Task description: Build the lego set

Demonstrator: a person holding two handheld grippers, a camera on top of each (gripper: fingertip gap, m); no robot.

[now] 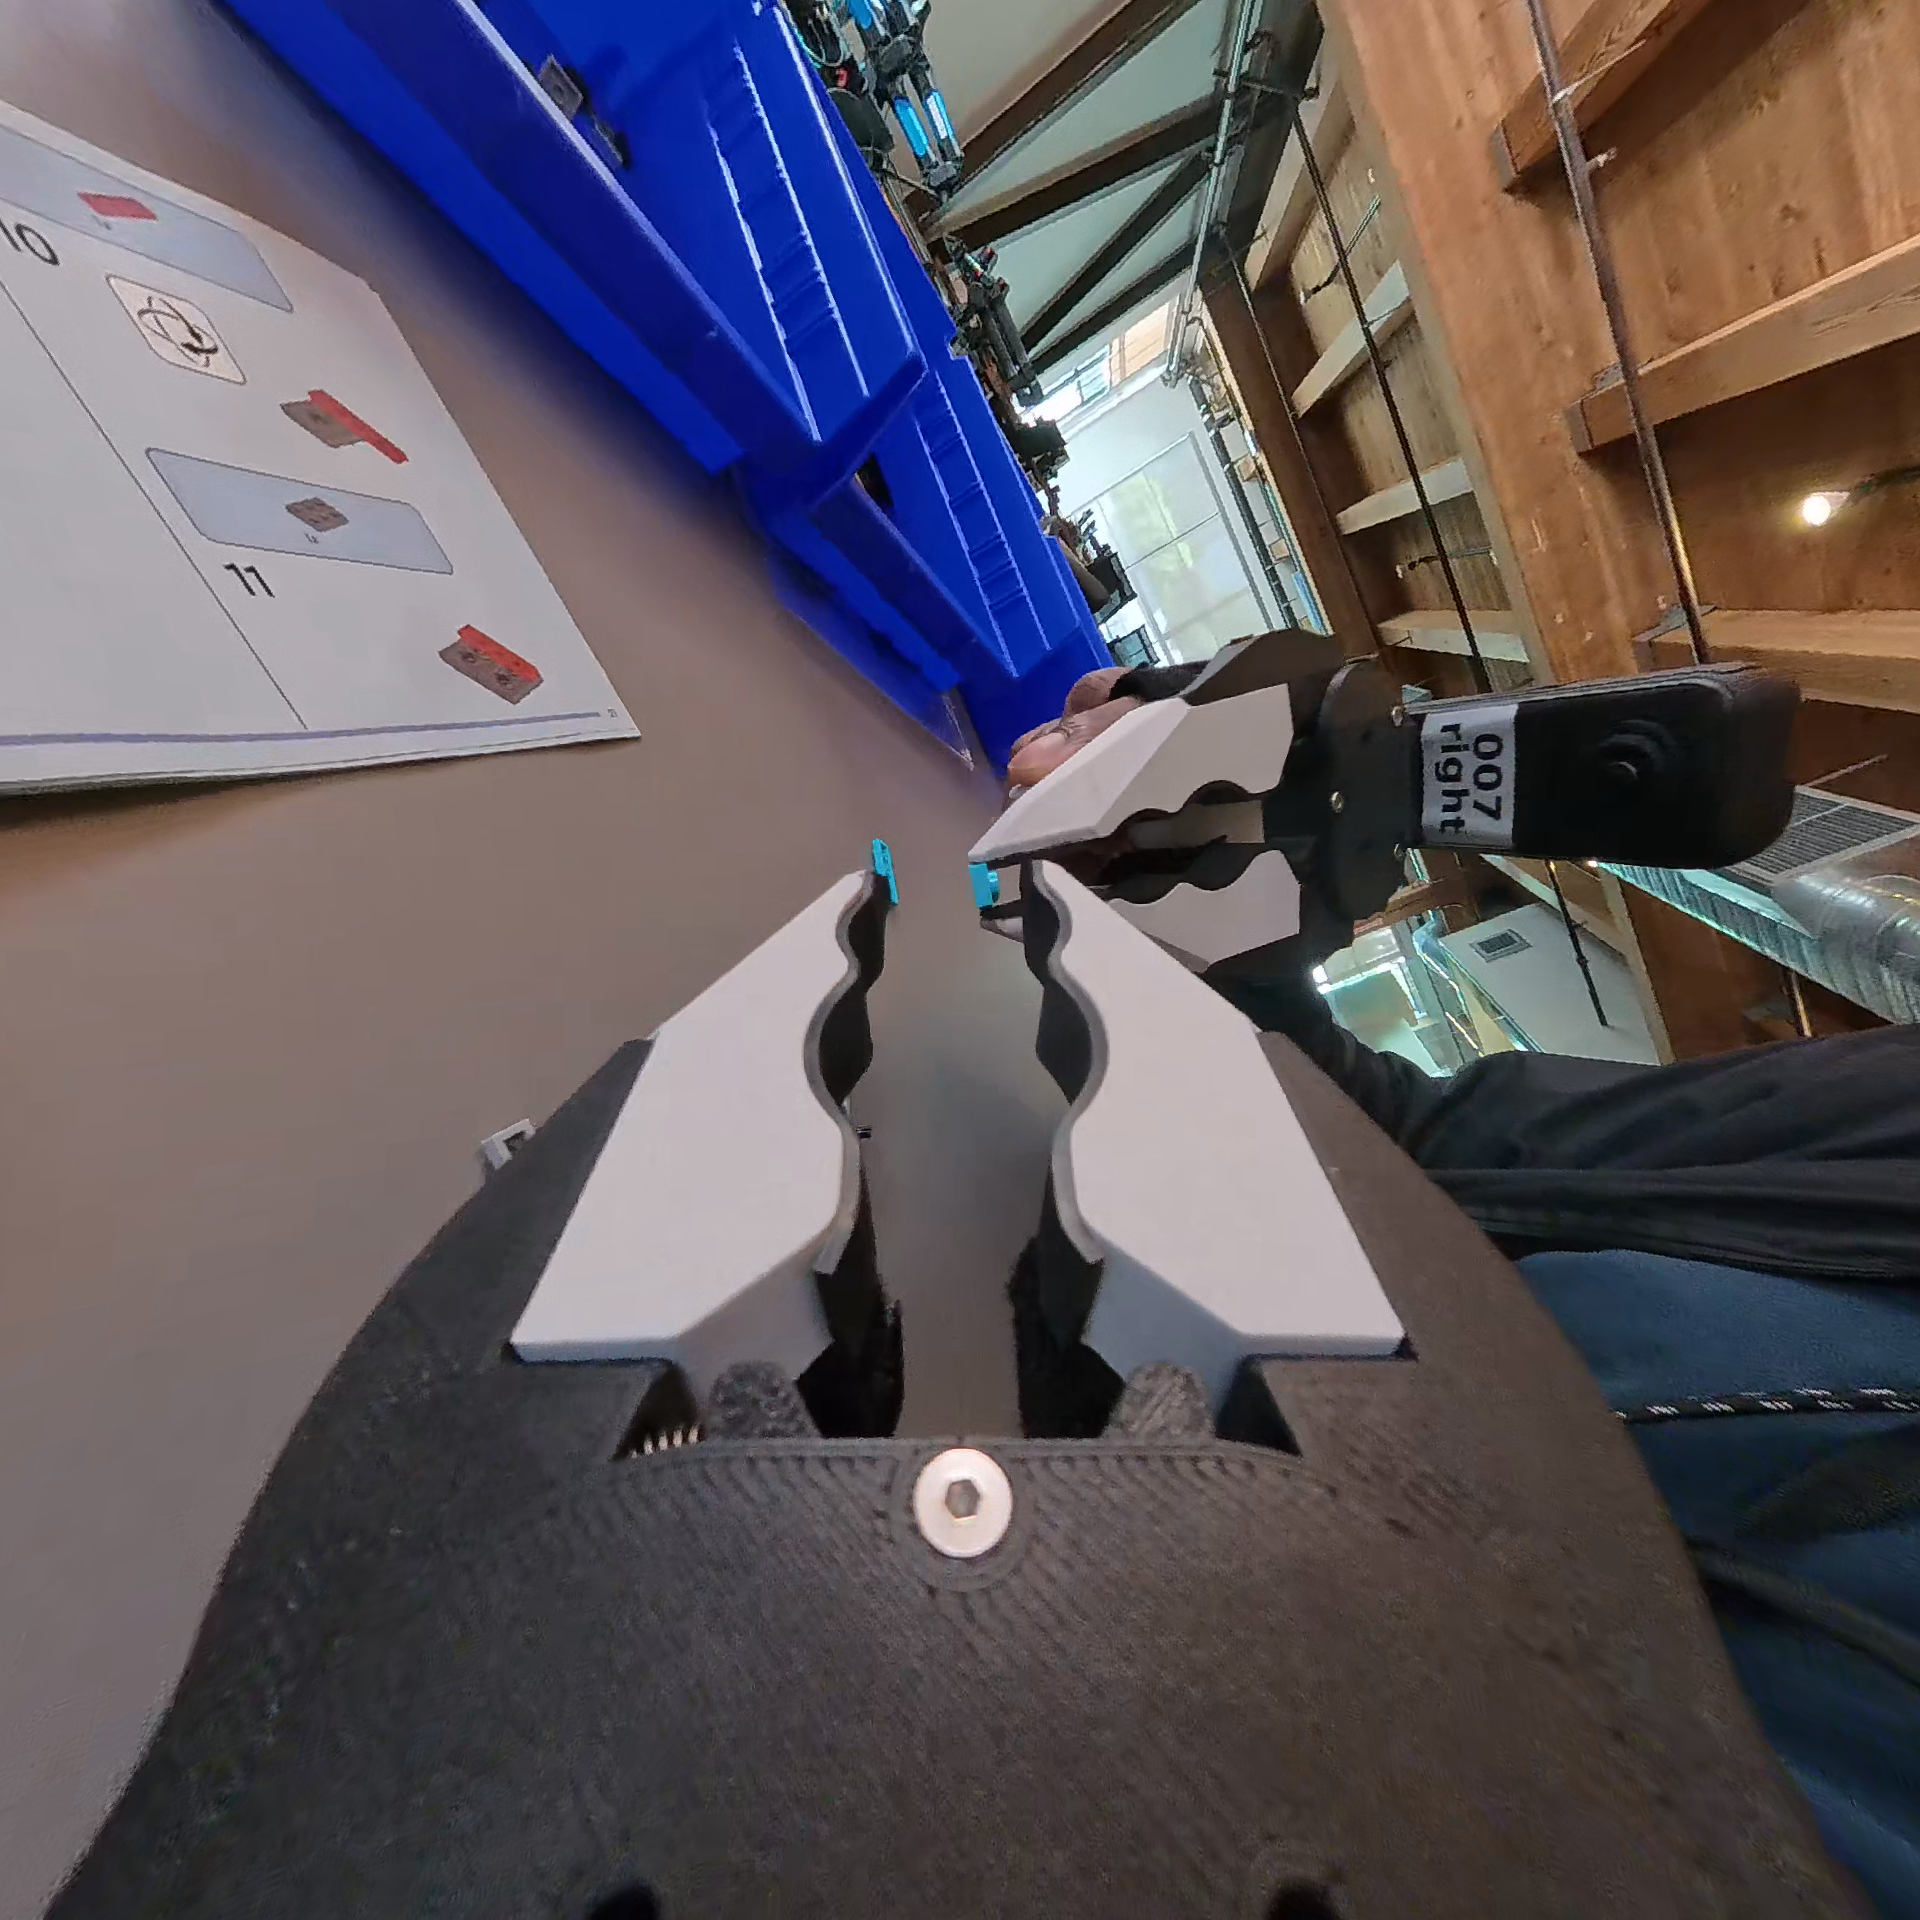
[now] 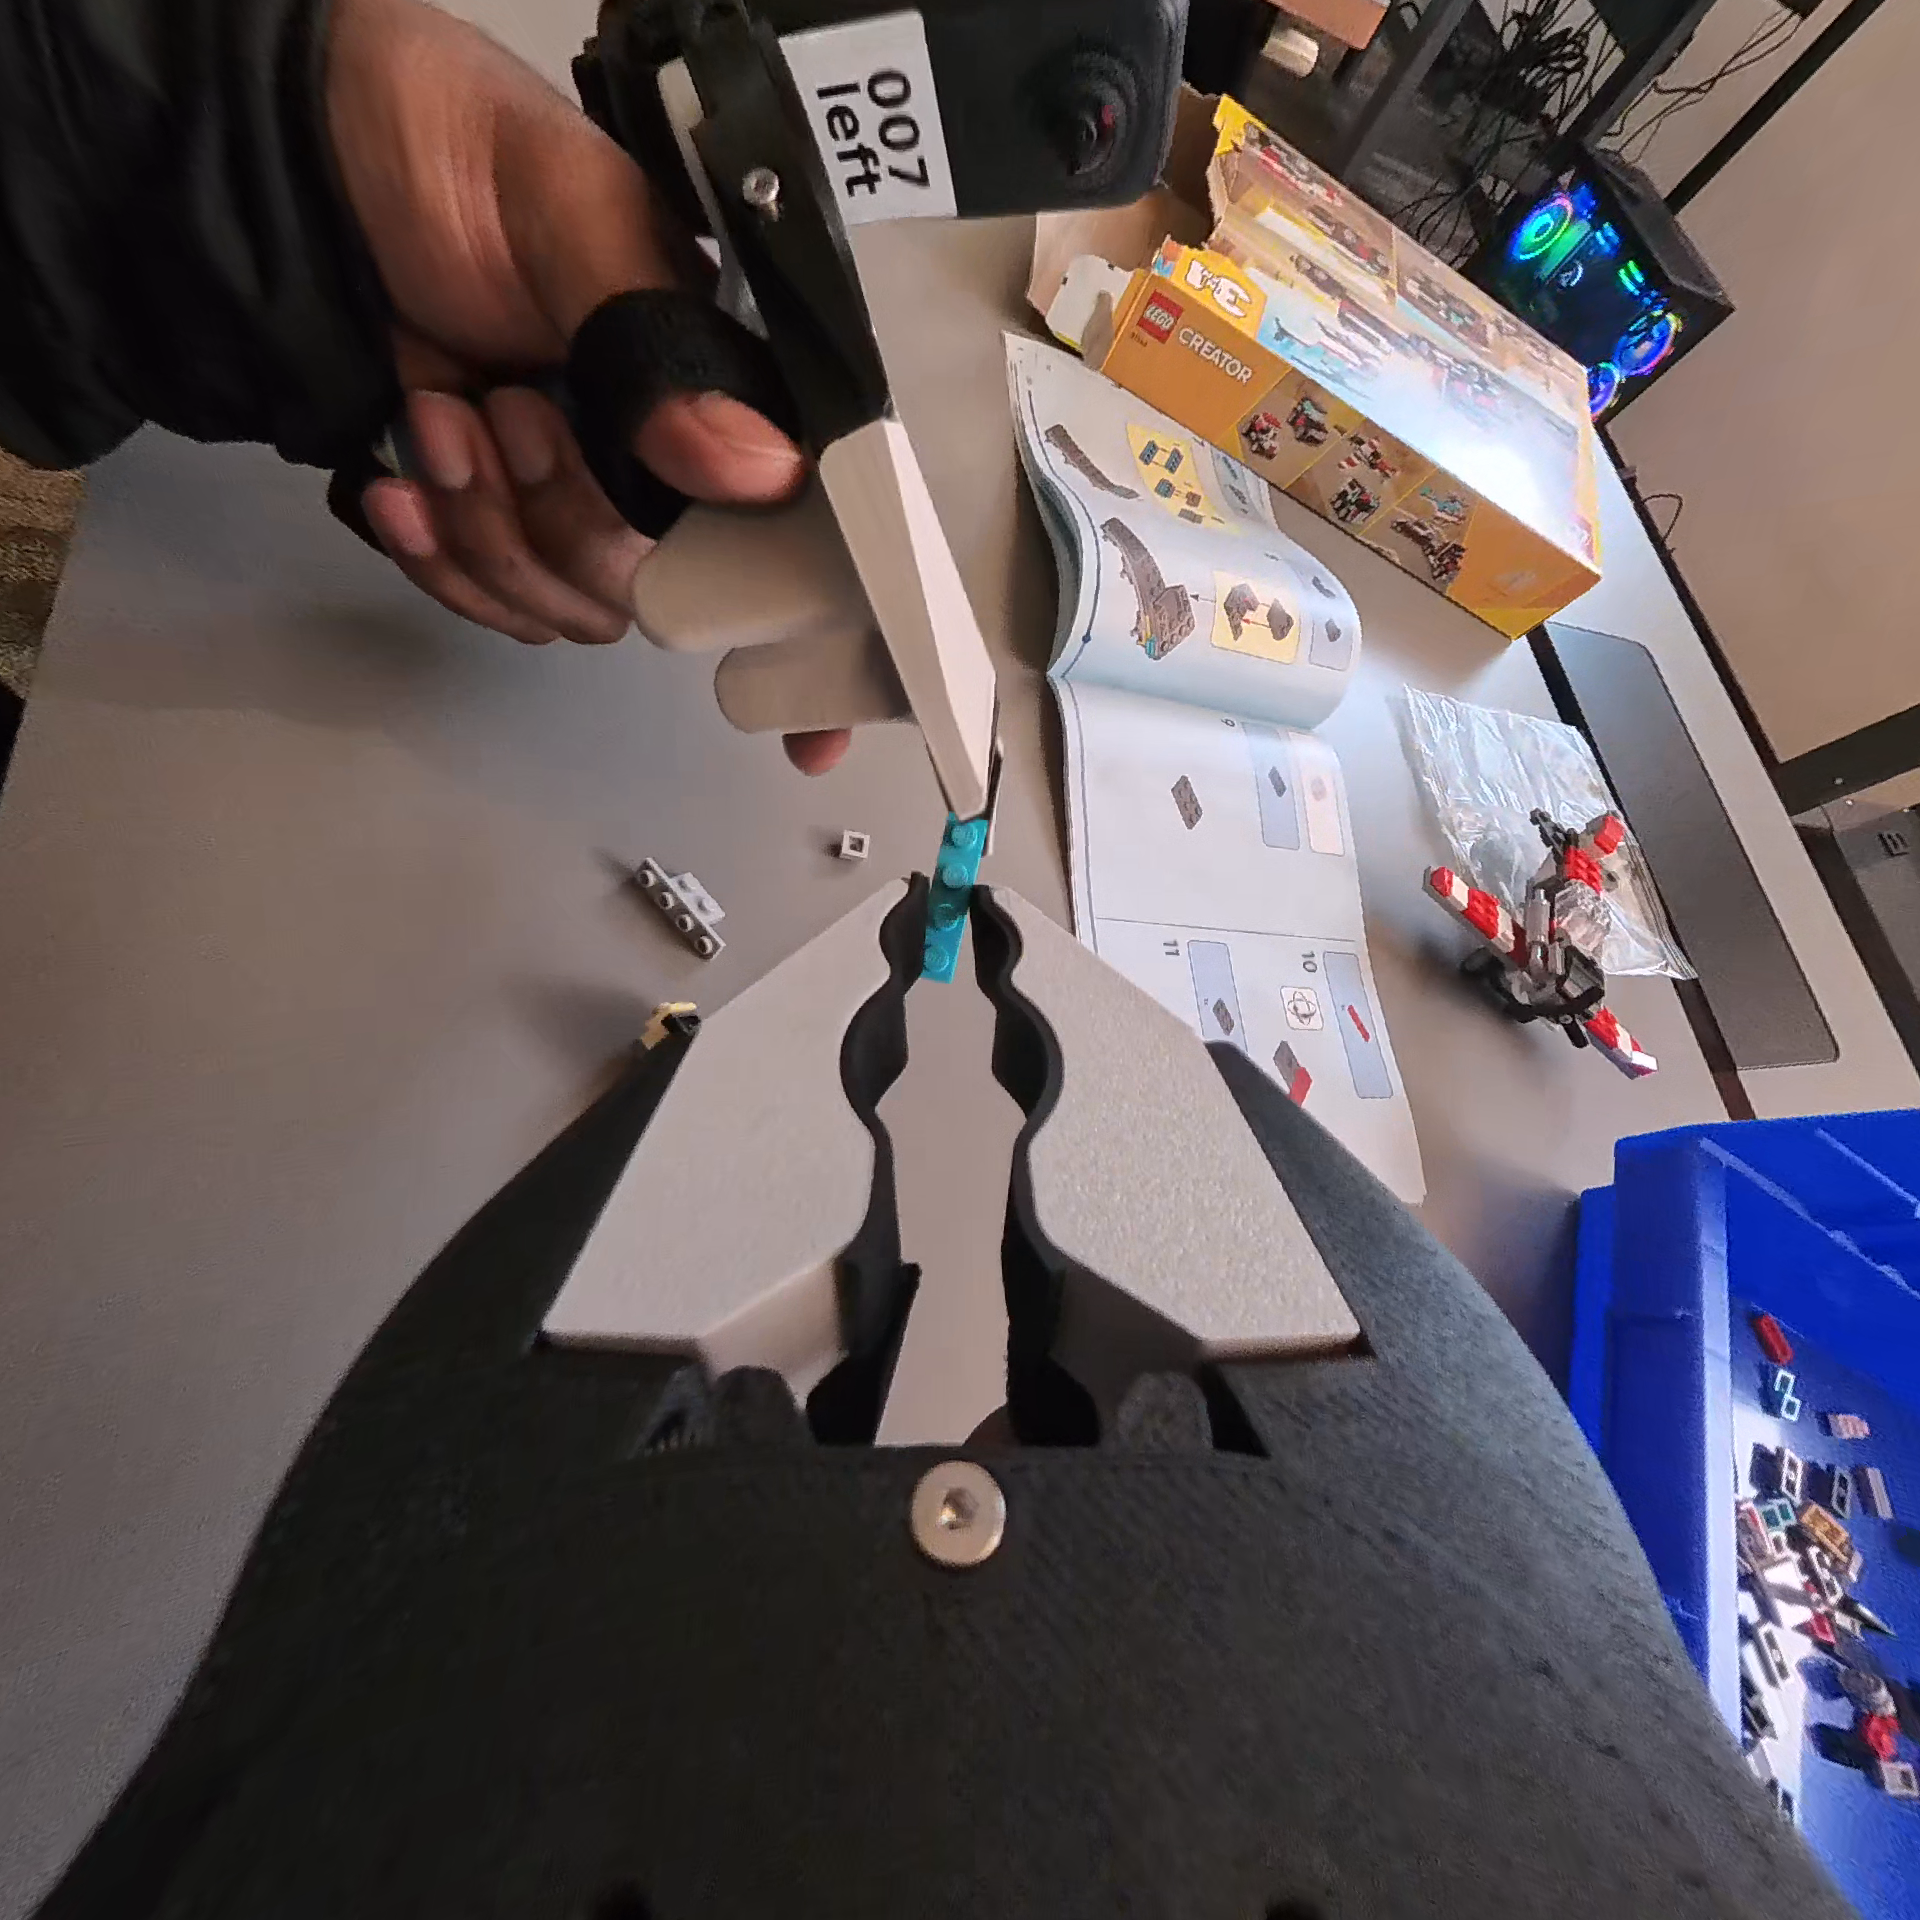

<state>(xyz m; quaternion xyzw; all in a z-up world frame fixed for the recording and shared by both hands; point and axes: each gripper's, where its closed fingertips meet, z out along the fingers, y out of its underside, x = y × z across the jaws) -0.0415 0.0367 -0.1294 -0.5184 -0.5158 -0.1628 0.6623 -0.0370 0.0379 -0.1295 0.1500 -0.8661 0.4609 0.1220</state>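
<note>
The right claw (image 2: 948,914) is pinched narrow on a teal lego plate (image 2: 948,925), studs facing the camera, held clear above the grey tabletop (image 2: 312,810). The left claw (image 2: 971,805) comes down from 12 o'clock in the right wrist view, its grey tip meeting the upper end of that same teal plate. In its own view the left claw (image 1: 951,883) stands part-open, with a small teal piece (image 1: 883,871) against the tip of one finger and another teal bit (image 1: 982,883) at the other, by the right claw's tip; whether it truly grips the plate, I cannot tell.

On the tabletop at 9 o'clock of the plate lies a light grey lego piece (image 2: 681,906), with a tiny grey stud piece (image 2: 852,844) nearer. At 3 o'clock the open instruction booklet (image 2: 1195,748) lies flat, a yellow lego box (image 2: 1351,416) beyond it. Further right sits a red-and-white built model (image 2: 1548,935) (partly on a clear bag). A blue bin (image 2: 1766,1455) of loose bricks sits at 4 o'clock.
</note>
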